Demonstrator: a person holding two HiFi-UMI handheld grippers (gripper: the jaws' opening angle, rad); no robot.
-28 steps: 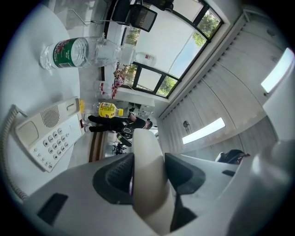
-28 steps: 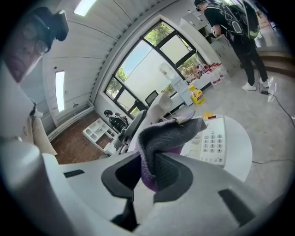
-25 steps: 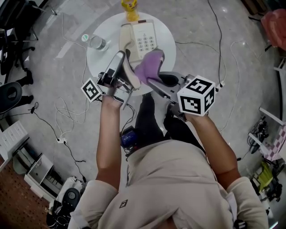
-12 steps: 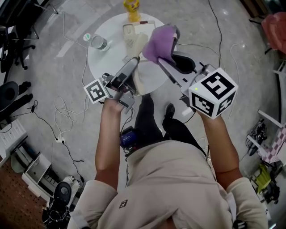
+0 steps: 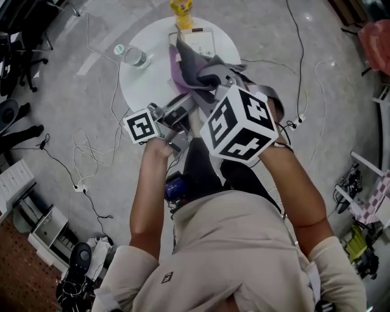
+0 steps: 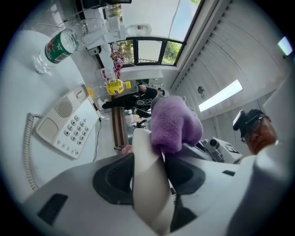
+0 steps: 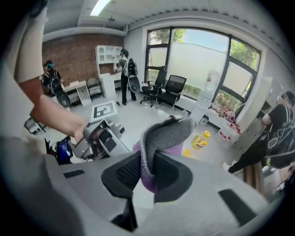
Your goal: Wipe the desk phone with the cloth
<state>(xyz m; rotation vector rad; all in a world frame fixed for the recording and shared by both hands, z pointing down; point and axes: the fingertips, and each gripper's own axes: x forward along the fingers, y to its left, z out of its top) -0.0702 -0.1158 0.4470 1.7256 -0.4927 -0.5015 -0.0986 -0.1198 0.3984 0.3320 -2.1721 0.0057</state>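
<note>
My left gripper [image 6: 147, 156] is shut on the cream phone handset [image 6: 148, 189], held raised and away from the phone base [image 6: 69, 123], which lies on the round white table [image 5: 141, 82]. The purple-and-grey cloth [image 6: 175, 122] presses on the handset's far end. My right gripper [image 7: 147, 170] is shut on that cloth [image 7: 162, 136], which folds up between the jaws. In the head view the right gripper's marker cube [image 5: 237, 122] hangs over the left gripper [image 5: 180, 109]. The cloth [image 5: 198, 64] hides the handset and part of the phone base [image 5: 204, 41].
A water bottle [image 5: 134, 57] stands on the table's left side and a yellow bottle [image 5: 180, 7] at its far edge. The coiled phone cord [image 6: 30, 152] runs along the table. Cables [image 5: 91, 170] trail over the floor. People and office chairs [image 7: 168, 90] are in the room.
The right gripper swung the cloth up over the phone, then back down onto the end of the handset. Its marker cube came closer to the head camera. The left gripper barely moved.
</note>
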